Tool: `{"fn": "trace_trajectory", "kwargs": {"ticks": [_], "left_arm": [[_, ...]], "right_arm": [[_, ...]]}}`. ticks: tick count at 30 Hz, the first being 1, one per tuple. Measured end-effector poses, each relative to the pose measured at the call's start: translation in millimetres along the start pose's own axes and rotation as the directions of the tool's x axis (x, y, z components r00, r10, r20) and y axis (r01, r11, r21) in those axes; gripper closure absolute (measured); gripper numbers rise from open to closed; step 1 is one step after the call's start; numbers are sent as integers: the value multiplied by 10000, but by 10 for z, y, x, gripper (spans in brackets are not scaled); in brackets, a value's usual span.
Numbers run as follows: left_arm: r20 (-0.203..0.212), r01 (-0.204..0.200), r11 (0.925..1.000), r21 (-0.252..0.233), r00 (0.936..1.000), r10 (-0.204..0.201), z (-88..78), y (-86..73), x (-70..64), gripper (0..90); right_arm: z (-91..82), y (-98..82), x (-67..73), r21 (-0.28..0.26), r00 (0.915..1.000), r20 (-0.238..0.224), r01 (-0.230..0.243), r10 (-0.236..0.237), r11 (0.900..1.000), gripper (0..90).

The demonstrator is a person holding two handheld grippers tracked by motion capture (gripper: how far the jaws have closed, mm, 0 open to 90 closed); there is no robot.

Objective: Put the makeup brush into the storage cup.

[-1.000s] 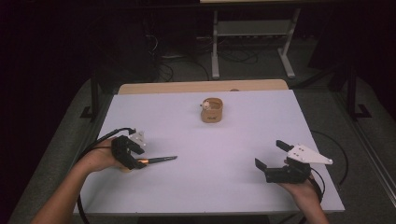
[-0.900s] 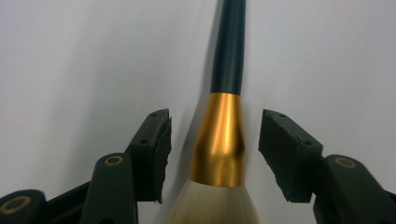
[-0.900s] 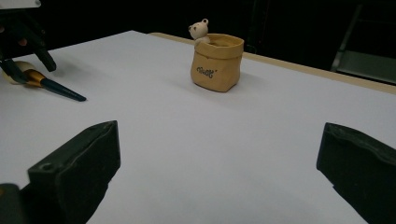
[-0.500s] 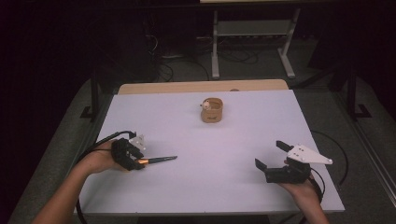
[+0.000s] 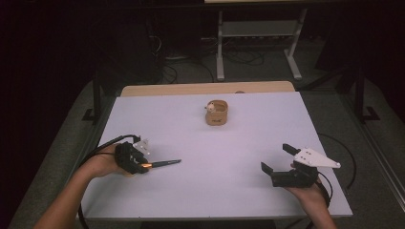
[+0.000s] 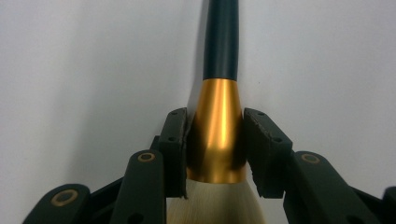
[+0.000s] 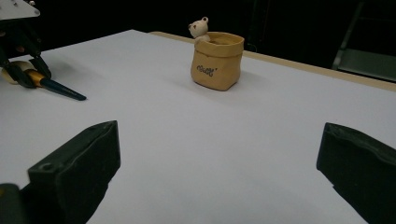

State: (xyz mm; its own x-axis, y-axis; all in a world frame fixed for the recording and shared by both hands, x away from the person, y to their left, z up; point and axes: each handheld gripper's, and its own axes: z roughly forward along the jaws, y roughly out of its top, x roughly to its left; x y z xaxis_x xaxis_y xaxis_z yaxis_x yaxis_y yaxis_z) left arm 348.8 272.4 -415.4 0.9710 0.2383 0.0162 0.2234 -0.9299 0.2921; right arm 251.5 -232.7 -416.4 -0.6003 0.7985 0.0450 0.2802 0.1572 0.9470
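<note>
A: Left tongs (image 6: 215,144) status?

B: Jaws have just been closing, now clamped on the brush (image 6: 219,107). Pads sit either side of the gold ferrule (image 6: 217,135), both touching it. Pale bristles (image 6: 212,205) are back betw the jaw arms, dark handle (image 6: 222,37) sticks out straight ahead past the tips.

A: Brush on the counter (image 5: 248,143) or lifted?

B: High view: handle tip looks down at the counter surface just in front of the left tongs (image 5: 143,165), brush (image 5: 160,163) roughly level, pointing toward the right tongs. Can't tell if the whole thing is resting or slightly up.

A: Right tongs?

B: Right tongs (image 7: 219,182) wide apart, nothing betw the jaws, bare counter in front. Well apart from the brush, held low near the counter's near edge in the person's right hand (image 5: 310,195).

A: Anything else around?

B: Tan pouch-shaped cup (image 7: 217,60) w/ a small bear figure (image 7: 199,29) at its rim, upright, ahead of the right tongs and a bit left of centre in its view. Well apart from both tongs.
</note>
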Motion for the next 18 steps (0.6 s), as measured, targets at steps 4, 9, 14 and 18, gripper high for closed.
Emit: {"fn": "trace_trajectory", "kwargs": {"ticks": [4,9,14,18], "left_arm": [[107,-25,10000,-33,9999,26,-3,-10,14,624],[149,-2,10000,-48,9999,2,-3,-13,16,629],[184,135,9999,-44,9997,-134,-5,-11,22,630],[297,338,9994,55,9990,-339,-10,-2,24,631]], "right_arm": [[5,-5,-1,8,10000,-31,-3,3,10000,0],[-4,0,-3,-3,10000,5,-42,42,10000,0],[-17,-4,-14,-16,10000,55,-53,53,10000,0],[-27,-3,-18,-20,10000,88,-46,46,10000,0]]}}
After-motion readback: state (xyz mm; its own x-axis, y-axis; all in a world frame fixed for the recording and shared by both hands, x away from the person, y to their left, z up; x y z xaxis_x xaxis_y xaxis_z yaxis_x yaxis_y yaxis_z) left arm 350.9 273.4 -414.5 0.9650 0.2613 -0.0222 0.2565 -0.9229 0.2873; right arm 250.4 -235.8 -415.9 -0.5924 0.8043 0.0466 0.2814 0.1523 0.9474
